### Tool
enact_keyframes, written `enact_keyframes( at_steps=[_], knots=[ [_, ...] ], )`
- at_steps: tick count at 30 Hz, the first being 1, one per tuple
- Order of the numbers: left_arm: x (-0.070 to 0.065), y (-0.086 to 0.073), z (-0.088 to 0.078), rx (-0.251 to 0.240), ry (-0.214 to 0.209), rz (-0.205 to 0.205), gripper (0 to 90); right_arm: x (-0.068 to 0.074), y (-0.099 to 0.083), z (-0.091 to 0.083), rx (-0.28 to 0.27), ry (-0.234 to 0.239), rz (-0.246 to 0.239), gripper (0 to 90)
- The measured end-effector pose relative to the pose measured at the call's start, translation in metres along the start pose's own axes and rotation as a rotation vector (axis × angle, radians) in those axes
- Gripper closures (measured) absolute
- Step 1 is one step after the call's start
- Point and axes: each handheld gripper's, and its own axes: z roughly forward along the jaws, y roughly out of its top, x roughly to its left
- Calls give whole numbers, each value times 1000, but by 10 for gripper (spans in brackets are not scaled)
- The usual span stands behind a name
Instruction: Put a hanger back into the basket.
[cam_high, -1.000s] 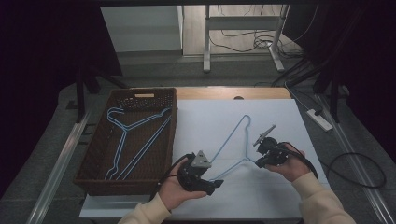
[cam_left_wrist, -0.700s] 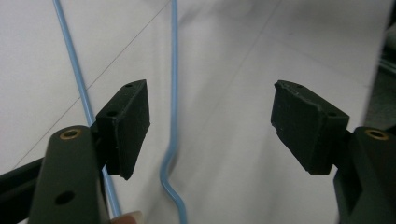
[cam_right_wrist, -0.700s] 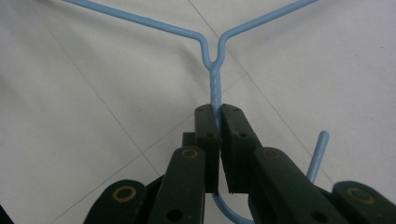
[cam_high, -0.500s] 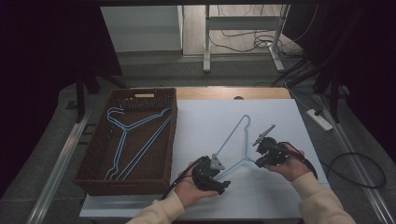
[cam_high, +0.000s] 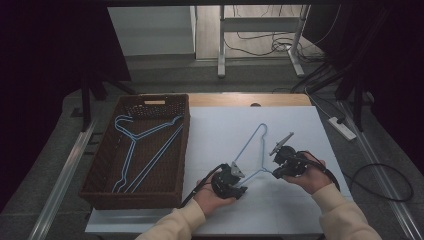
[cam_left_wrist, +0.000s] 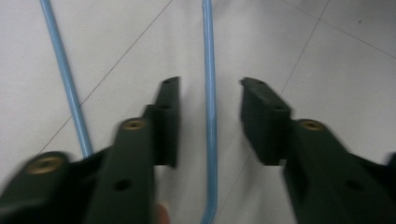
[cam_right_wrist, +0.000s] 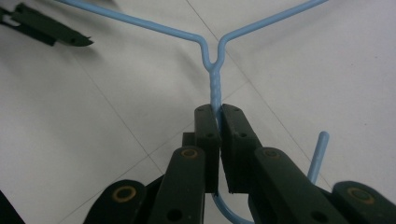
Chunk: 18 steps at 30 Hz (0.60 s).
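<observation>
No readable labels that I can see. My right gripper (cam_right_wrist: 219, 119) is clamped on the twisted neck of the blue hanger (cam_high: 252, 150), which lies on the white table (cam_high: 300, 210). Left gripper (cam_left_wrist: 210, 109) jaws have just been closing, half-wide, straddling the hanger wire, pads not touching it.

The right hand-held gripper (cam_right_wrist: 219, 116) has its two black jaws pressed together on the twisted neck of a light blue wire hanger (cam_right_wrist: 215, 84), just below the fork where the two shoulder wires spread apart toward the top corners. The hanger's hook curves out beneath the jaws, and its blunt tip rises at the right. The hanger lies on a white tabletop (cam_right_wrist: 116, 140) crossed by thin seams. At the top left, the dark tip of the left hand-held gripper (cam_right_wrist: 51, 32) rests near one shoulder wire.
</observation>
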Motion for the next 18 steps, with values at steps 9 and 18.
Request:
enact_keyframes(
  at_steps=[9,18],
  knots=[
    [7,0,-9,-43,-27,-44,865,1,0,-9,-71,-3,7,853],
    [13,3,-20,-94,-25,-98,869,5,-9,-46,-502,-6,60,551]
  ],
)
